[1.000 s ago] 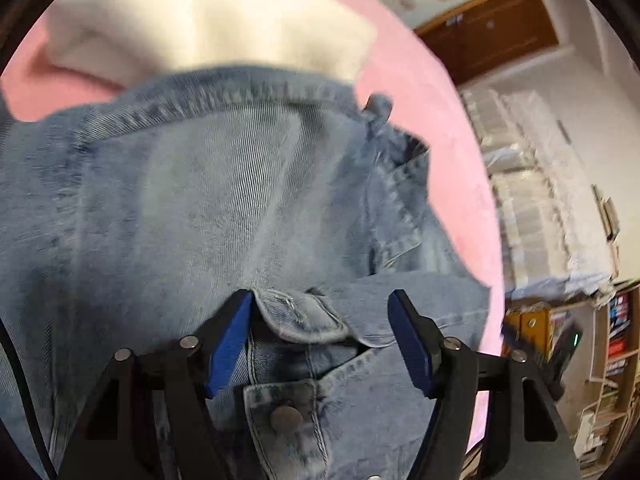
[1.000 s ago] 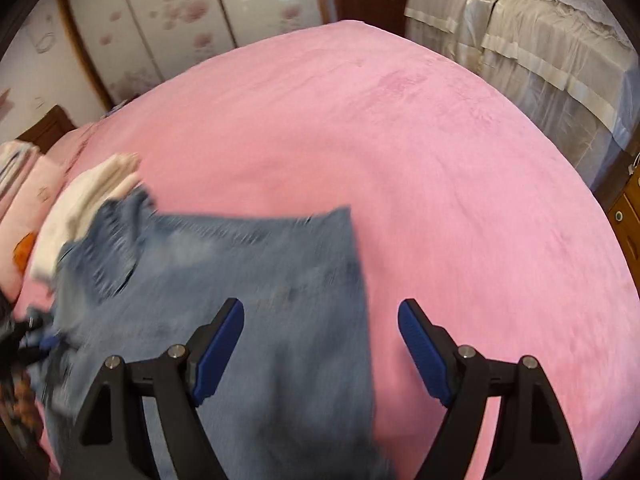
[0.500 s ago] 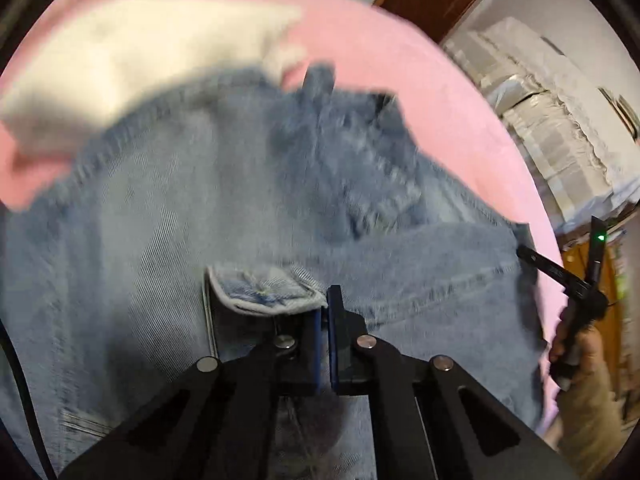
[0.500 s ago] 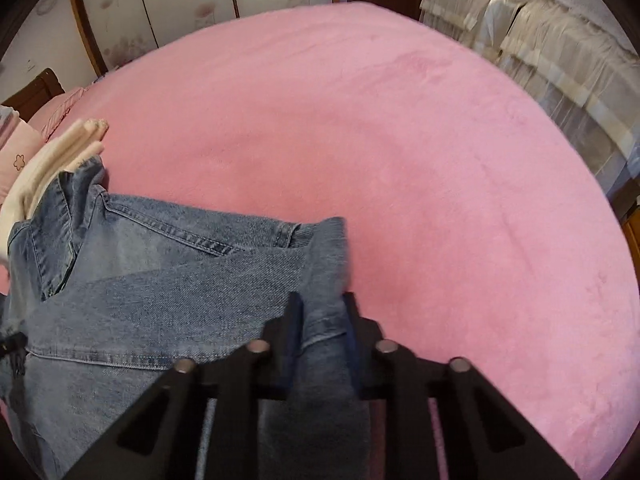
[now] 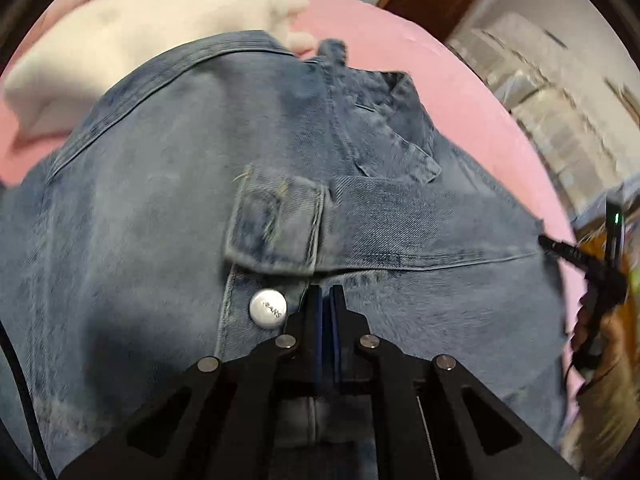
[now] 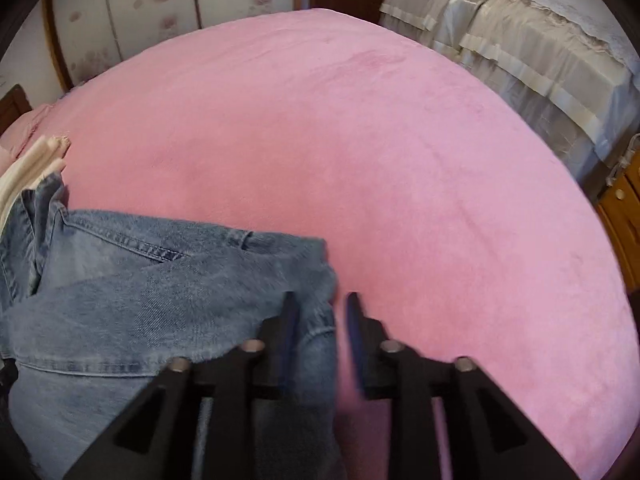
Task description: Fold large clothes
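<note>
Blue denim jeans lie on the pink bed, waistband toward me, with a silver button and a turned-back flap. My left gripper is shut on the waistband just right of the button. In the right wrist view the jeans spread to the lower left. My right gripper has its jaws a little apart around the jeans' right edge; the cloth lies between them, touching the left finger. The right gripper also shows in the left wrist view.
The pink bedspread stretches wide beyond and right of the jeans. Folded cream clothes lie at the far side of the jeans, also in the right view. A beige covered bed and wooden cabinet stand to the right.
Both grippers closed on the jeans about half a second ago. Since then my right gripper's jaws have parted slightly, and the waistband has come closer to the left camera.
</note>
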### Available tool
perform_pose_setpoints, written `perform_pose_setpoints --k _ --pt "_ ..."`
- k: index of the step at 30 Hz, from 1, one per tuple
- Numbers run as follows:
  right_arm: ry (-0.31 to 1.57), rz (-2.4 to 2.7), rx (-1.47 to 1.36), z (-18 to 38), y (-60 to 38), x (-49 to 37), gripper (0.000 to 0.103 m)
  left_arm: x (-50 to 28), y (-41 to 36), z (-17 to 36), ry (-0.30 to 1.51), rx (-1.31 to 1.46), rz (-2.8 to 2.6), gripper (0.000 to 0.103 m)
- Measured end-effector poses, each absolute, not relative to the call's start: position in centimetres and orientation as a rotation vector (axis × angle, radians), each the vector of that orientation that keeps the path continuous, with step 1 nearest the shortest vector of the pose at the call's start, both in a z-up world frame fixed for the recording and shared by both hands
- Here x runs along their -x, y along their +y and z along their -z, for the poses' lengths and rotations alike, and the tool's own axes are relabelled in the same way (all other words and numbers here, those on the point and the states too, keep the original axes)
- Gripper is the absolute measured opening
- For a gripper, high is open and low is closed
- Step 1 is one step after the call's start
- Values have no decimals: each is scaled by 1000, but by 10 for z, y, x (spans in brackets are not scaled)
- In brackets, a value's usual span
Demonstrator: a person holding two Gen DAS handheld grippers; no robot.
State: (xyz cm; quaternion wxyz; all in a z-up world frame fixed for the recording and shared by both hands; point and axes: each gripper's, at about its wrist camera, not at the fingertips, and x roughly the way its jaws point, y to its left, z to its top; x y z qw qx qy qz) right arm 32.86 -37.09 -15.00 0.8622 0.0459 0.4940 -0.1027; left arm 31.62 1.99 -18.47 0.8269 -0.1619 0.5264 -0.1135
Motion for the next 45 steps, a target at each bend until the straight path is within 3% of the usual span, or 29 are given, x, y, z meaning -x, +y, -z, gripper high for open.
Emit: perform_pose_setpoints --k 6,10,13,20,21,26,29,32,35,41,45 --pt "950 119 -153 105 -372 -275 44 -289 45 138 1050 377 231 28" --pt "935 66 -135 101 -353 -242 43 -282 39 123 1009 402 233 28" --pt "949 -28 -126 105 -314 -230 27 -287 18 130 1021 401 237 28" --pt "990 -170 -1 141 -230 -221 25 -289 -32 175 1107 359 169 29" --pt "1007 -143 27 150 -229 -219 19 -285 -35 179 1103 343 162 30" --pt "1009 112 90 170 -296 -210 19 -274 -43 179 1082 276 182 34" --pt "1026 139 -2 171 -339 -202 0 -272 -45 178 1081 268 183 39" --pt "1023 160 4 167 -341 -200 0 -269 -49 175 1080 268 187 54" --pt "1018 194 -7 165 -335 -196 0 -263 -57 170 1092 239 166 64" --pt "1012 183 -113 146 -329 -185 3 -248 -70 151 1136 123 131 68" --pt "1014 152 -149 129 -320 -169 12 -226 -69 127 1127 114 146 68"
